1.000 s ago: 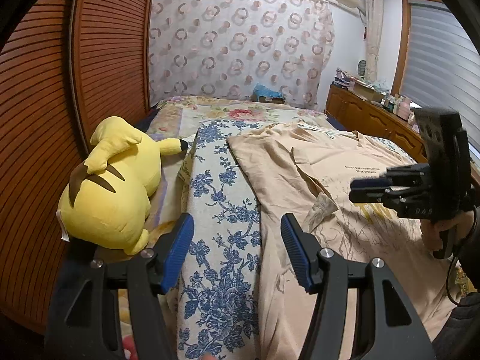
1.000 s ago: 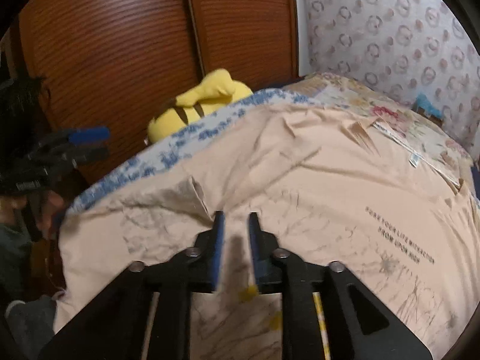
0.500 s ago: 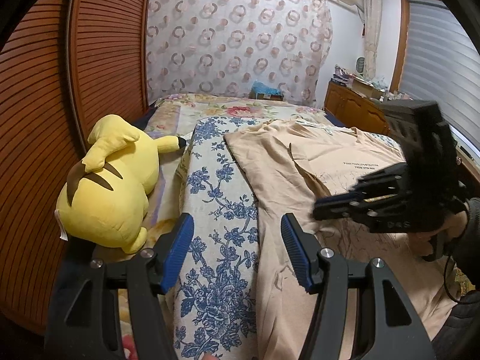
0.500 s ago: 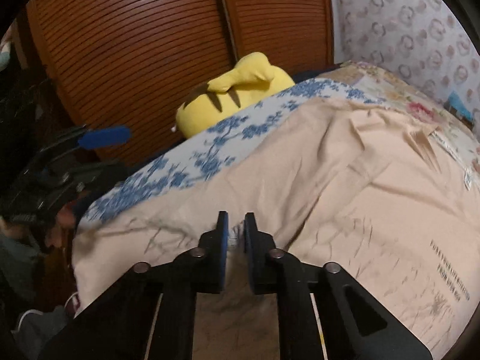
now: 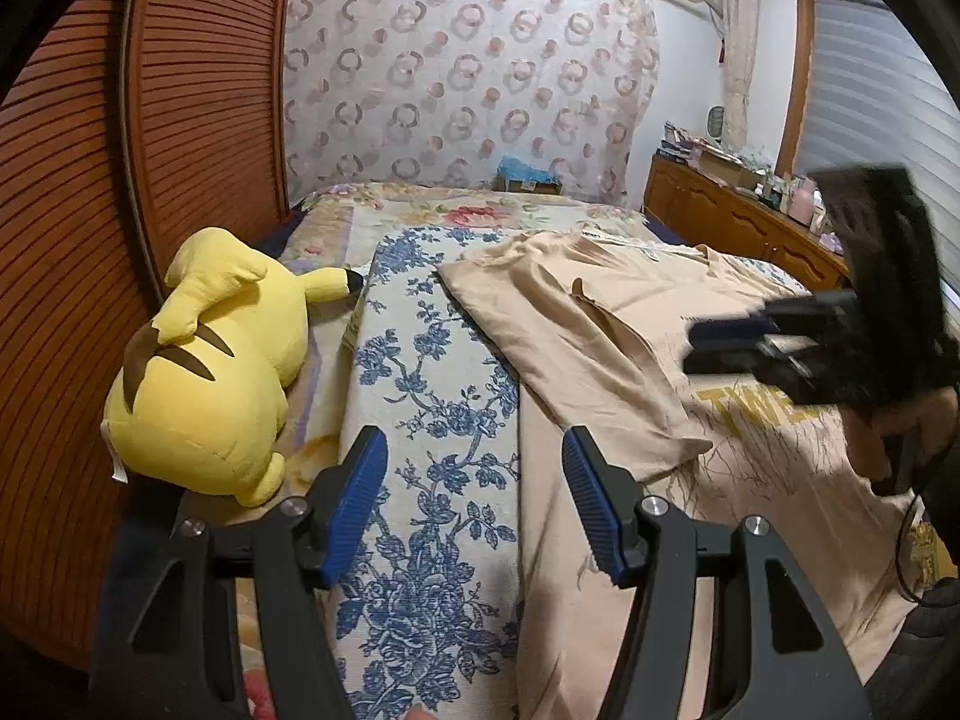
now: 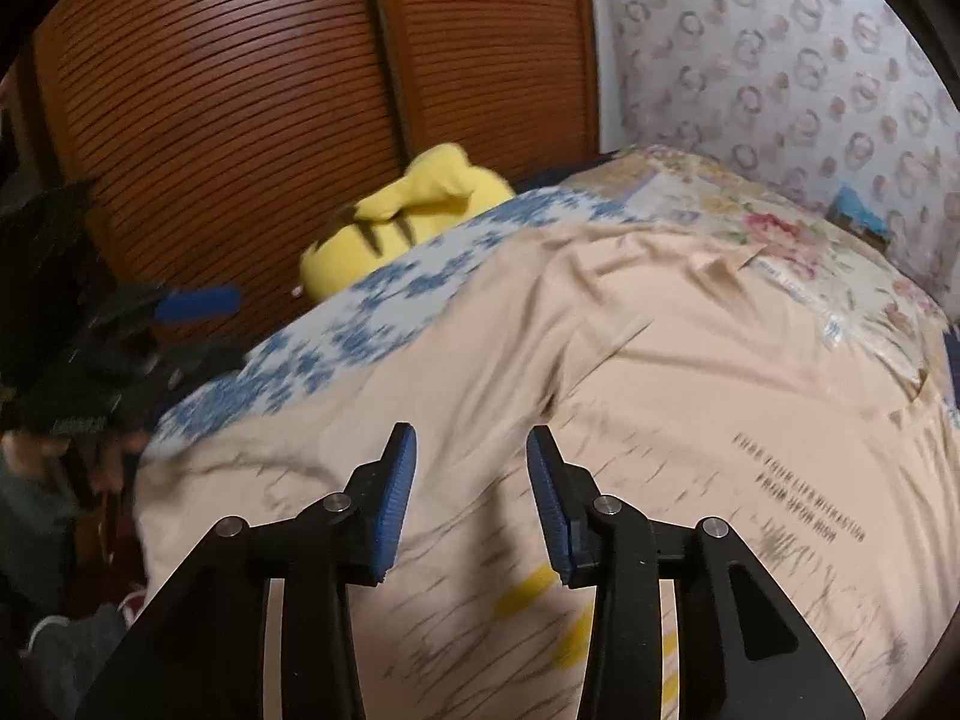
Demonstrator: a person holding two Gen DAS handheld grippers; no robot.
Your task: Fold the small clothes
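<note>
Bedding carries our peach shirt [image 5: 606, 354] lengthwise away from us. Our right gripper [image 6: 471, 501], jaws opening and seemingly empty, hovers over it; our left gripper [image 5: 474, 504], released, sits beside its edge.

One beige T-shirt [image 5: 630, 354], one yellow plush toy [image 5: 210, 366], one blue-flowered cloth [image 5: 432, 420], two grippers [image 5: 474, 504] [image 6: 471, 495]

Both wrist cameras look steeply down along their fingers, close over the bed [image 5: 420, 360]. Left faces the curtained wall, right the wooden doors; both share the beige shirt [image 5: 600, 330] and yellow plush toy [image 6: 414, 210].
</note>
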